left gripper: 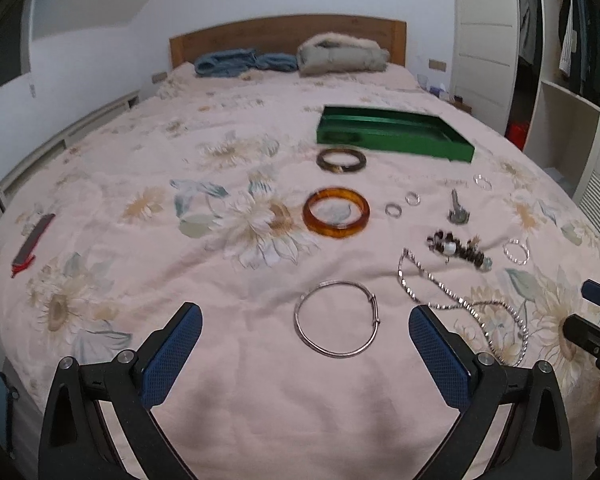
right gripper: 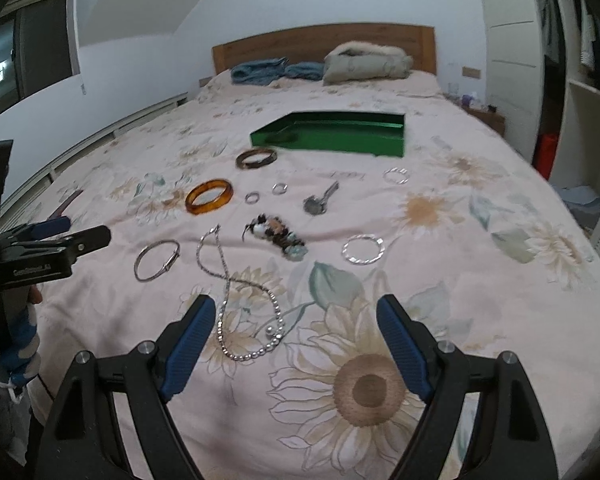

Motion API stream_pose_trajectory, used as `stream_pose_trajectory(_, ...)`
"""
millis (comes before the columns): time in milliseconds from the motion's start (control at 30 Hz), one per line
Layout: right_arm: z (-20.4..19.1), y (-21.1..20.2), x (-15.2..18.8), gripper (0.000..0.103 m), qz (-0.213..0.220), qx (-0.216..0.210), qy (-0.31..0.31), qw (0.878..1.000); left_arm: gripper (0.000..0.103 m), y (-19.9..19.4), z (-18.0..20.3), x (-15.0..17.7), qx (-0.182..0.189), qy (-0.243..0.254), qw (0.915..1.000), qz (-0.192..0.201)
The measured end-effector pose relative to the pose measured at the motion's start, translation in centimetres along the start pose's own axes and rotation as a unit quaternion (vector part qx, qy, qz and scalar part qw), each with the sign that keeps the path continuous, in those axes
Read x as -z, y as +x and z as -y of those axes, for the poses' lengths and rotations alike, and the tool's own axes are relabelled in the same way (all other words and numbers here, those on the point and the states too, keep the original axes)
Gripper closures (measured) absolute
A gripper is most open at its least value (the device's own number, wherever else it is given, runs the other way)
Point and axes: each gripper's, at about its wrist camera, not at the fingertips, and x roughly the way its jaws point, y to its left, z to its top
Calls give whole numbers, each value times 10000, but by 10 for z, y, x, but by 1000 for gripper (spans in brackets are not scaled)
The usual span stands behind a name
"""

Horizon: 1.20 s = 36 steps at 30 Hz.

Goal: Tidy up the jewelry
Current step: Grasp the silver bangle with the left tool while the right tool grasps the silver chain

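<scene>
— Right, left wrist view, what's listed?
— My left gripper (left gripper: 305, 344) spread wide, nothing held. Thin silver bangle (left gripper: 336, 319) flat on the bedspread (left gripper: 220, 420) just ahead; amber bangle (left gripper: 336, 213) beyond; green tray (left gripper: 396, 132) farther.
— And the right wrist view?
— My right gripper (right gripper: 296, 346) spread, holding nothing. Bead necklace (right gripper: 236, 292) lies by its left finger: light and limp, I'd judge. I'd pinch one strand. The silver bangle's stiff; take its rim.
</scene>
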Motion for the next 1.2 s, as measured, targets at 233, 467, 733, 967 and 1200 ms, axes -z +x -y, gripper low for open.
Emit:
stream_pose_trajectory(233,-8,40,2,22,-499,-442,-270,9974,20,34,13,8,440,179,9978,-467)
stream_pose_trajectory(467,-15,77,-3,23,-825,-805,-463,9923,53,58,21,9,983,280,9913,-833)
stream_pose_trajectory(733,-29,98,5,31,-1319,-965,-1153,9798,58,78,35,10,1175,787,9838,-1102)
stream_pose_trajectory(967,-18,101,-3,87,-1355,-860,-979,9822,97,81,41,11,1260,849,9801,-1275)
stream_pose_trajectory(1200,-22,81,-12,97,-1074,-576,-956,9879,97,66,28,5,1385,368,9836,-1095)
